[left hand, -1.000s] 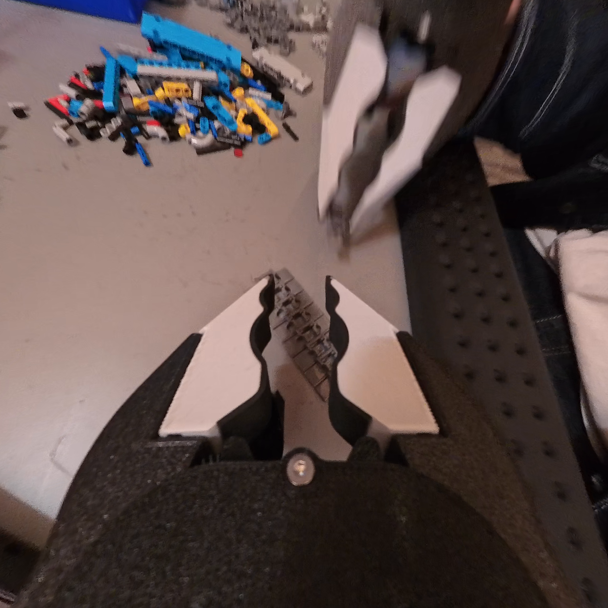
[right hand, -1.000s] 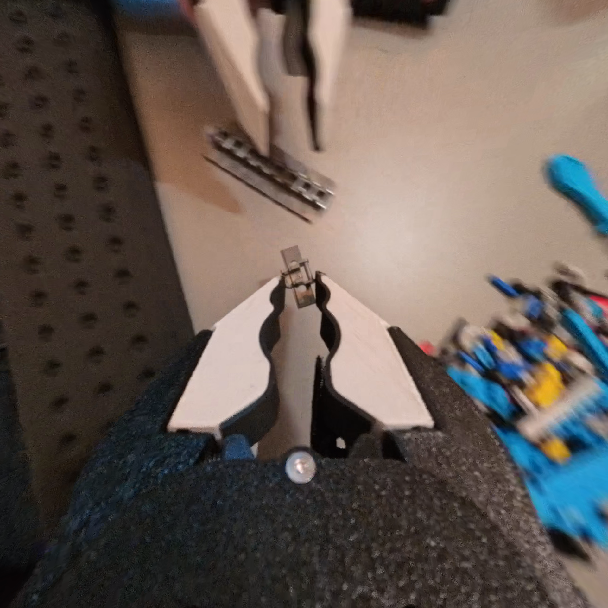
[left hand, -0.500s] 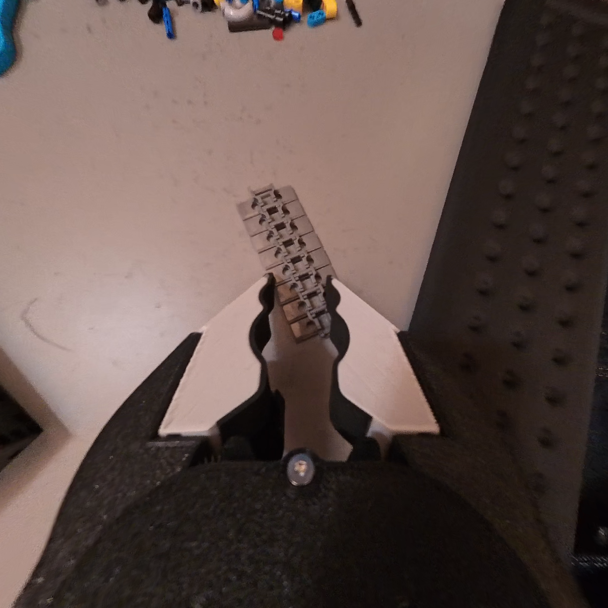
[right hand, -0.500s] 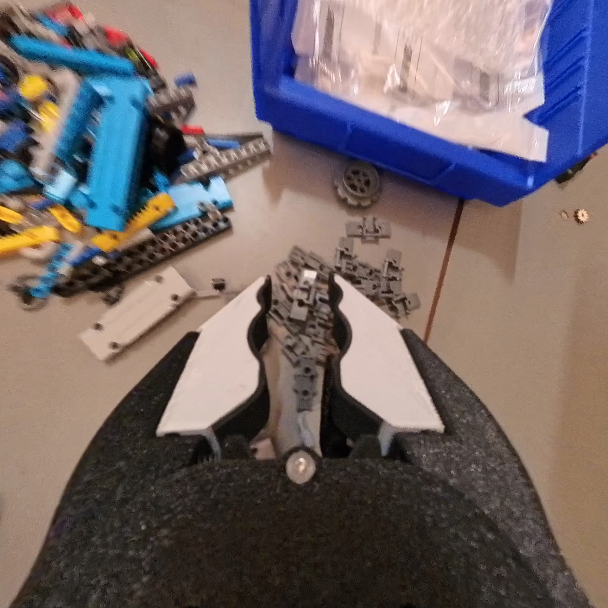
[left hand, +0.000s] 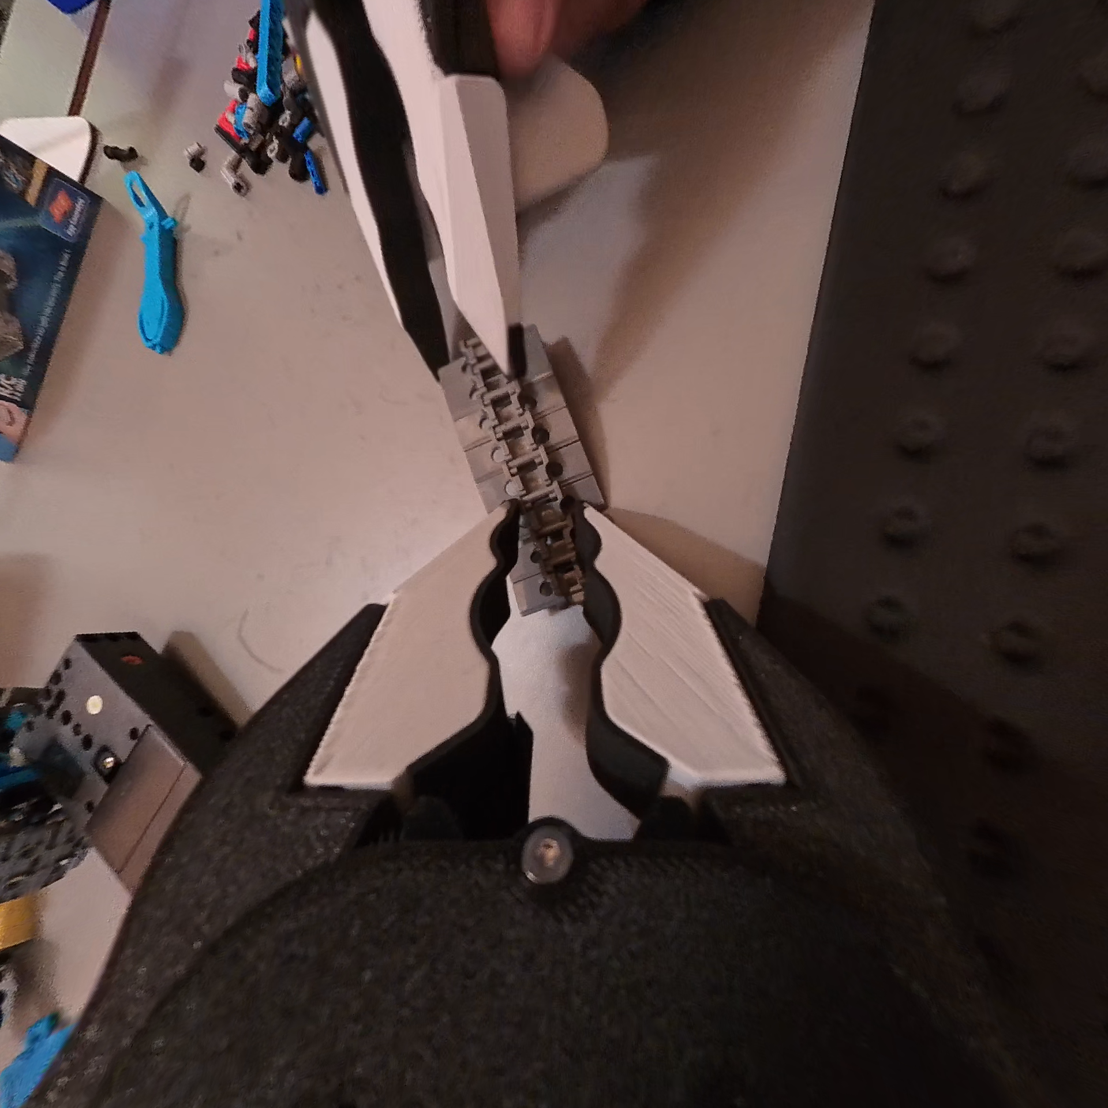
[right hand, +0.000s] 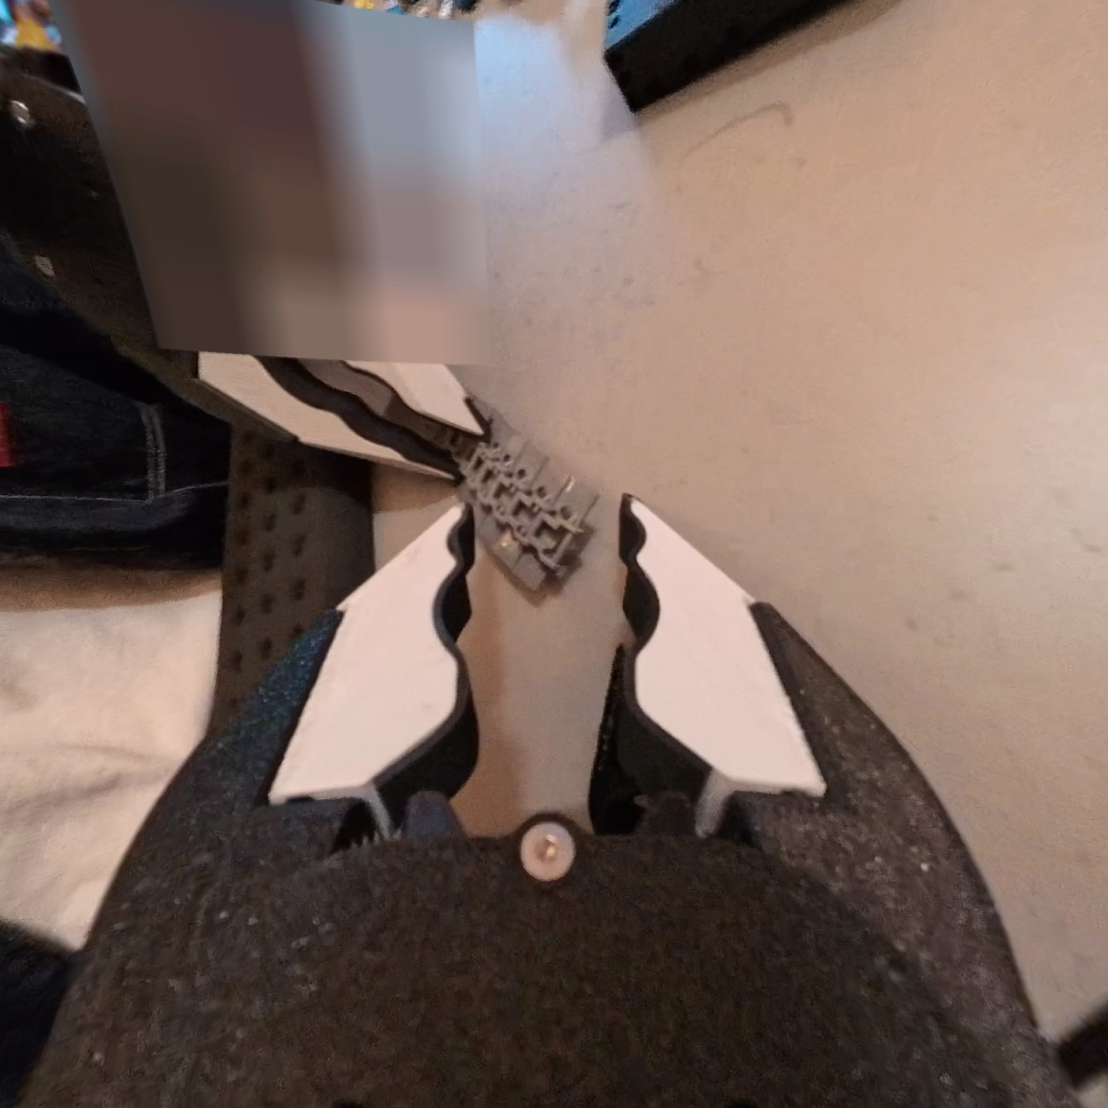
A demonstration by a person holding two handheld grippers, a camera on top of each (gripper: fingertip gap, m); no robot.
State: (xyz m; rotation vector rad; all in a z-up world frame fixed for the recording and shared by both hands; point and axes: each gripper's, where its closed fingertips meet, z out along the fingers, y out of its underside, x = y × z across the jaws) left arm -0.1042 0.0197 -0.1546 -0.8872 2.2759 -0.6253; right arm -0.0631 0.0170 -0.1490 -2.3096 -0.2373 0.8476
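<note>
A grey track strip of linked pieces (left hand: 521,431) lies on the pale table (left hand: 300,479). My left gripper (left hand: 545,509) is shut on its near end, with the centre links pinched between the black pads. My right gripper (left hand: 479,354) comes in from the top, and its fingertips are at the strip's far end. In the right wrist view my right gripper (right hand: 545,503) is open, and the end of the strip (right hand: 527,515) sits between its tips, closer to the left finger. The left gripper (right hand: 473,449) grips the strip's other end there.
A black studded mat (left hand: 959,419) runs along the table's right side. A pile of coloured building pieces (left hand: 264,120), a blue plastic tool (left hand: 157,282), a printed box (left hand: 36,270) and a grey block model (left hand: 102,737) lie to the left. A person's dark trousers (right hand: 90,449) are beside the mat. The gap from one gripper's tips to the other's is roughly 5 centimeters. From either gripper's tips it is about 20 centimeters to the grey block model (left hand: 102,737).
My right gripper has swung from the heap of loose grey links by the blue bin back to the strip's far end and stands open. My left gripper has closed tighter on the near end.
</note>
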